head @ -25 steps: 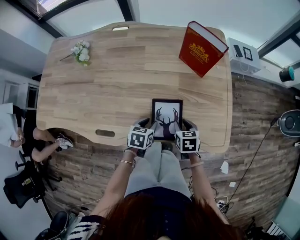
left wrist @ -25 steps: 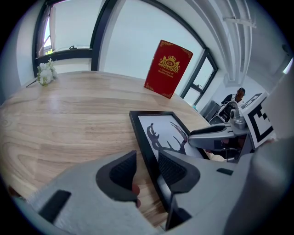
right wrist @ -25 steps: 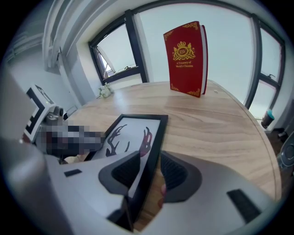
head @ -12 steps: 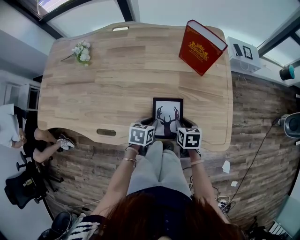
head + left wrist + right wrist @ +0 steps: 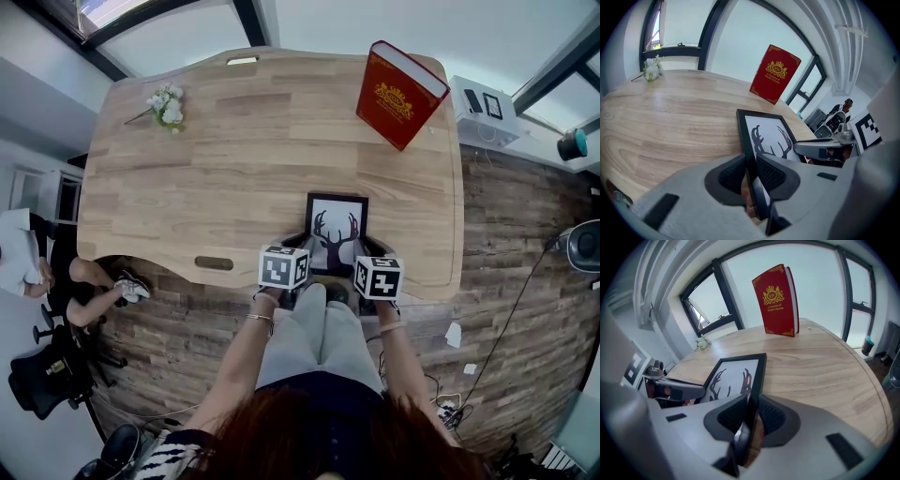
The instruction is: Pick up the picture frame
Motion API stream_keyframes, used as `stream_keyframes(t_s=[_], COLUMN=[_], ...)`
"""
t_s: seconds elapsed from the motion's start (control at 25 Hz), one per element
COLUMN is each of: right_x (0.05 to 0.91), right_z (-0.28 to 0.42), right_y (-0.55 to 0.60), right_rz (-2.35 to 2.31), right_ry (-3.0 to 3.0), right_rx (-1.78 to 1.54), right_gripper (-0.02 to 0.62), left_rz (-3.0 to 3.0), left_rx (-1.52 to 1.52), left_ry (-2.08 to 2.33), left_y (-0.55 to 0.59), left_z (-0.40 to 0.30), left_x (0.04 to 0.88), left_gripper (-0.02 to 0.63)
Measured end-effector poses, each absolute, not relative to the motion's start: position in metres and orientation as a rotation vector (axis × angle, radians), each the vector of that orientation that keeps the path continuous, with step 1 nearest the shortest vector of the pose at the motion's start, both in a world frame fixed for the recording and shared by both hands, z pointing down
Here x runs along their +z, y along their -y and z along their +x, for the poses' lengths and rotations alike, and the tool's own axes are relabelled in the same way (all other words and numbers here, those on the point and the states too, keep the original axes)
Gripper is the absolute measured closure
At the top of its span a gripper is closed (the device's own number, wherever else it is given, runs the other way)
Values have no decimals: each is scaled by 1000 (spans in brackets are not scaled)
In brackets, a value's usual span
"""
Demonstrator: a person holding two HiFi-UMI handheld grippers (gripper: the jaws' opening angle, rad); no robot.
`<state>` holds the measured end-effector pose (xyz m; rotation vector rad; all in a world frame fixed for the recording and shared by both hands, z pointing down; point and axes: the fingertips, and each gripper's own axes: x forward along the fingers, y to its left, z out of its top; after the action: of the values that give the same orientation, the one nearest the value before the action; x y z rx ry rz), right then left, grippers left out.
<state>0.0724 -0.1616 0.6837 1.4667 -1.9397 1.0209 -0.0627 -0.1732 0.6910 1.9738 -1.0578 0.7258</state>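
Observation:
A black picture frame [image 5: 336, 228] with an antler print lies flat near the front edge of the wooden table [image 5: 244, 159]. My left gripper [image 5: 301, 247] is at its near left corner and my right gripper [image 5: 369, 248] at its near right corner. In the left gripper view the frame's left rail [image 5: 746, 140] stands between the pads of the left gripper [image 5: 749, 169], which have just been closing and now press on it. In the right gripper view the right rail [image 5: 757, 376] is clamped the same way by the right gripper [image 5: 751, 412], which has also just been closing.
A red hardback book [image 5: 401, 94] stands upright at the table's far right. A small white flower sprig [image 5: 165, 105] lies at the far left. The person's knees are under the table's front edge. A white cabinet [image 5: 487, 108] stands right of the table.
Both pairs of jaws have narrowed from wide open onto the frame's side rails. The hands have stayed at the frame's near corners, and the frame has not visibly moved.

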Motion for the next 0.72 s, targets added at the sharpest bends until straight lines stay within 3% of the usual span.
stream_keyframes(t_s=[0.72], right_x=[637], right_z=[72], right_y=[173], right_rz=[1528], right_ry=[2029], right_rx=[904], right_gripper=[520], left_rz=[2059], left_rx=[658], left_ry=[1146], left_y=[184], left_z=[-64], left_x=[643], left_gripper=[523])
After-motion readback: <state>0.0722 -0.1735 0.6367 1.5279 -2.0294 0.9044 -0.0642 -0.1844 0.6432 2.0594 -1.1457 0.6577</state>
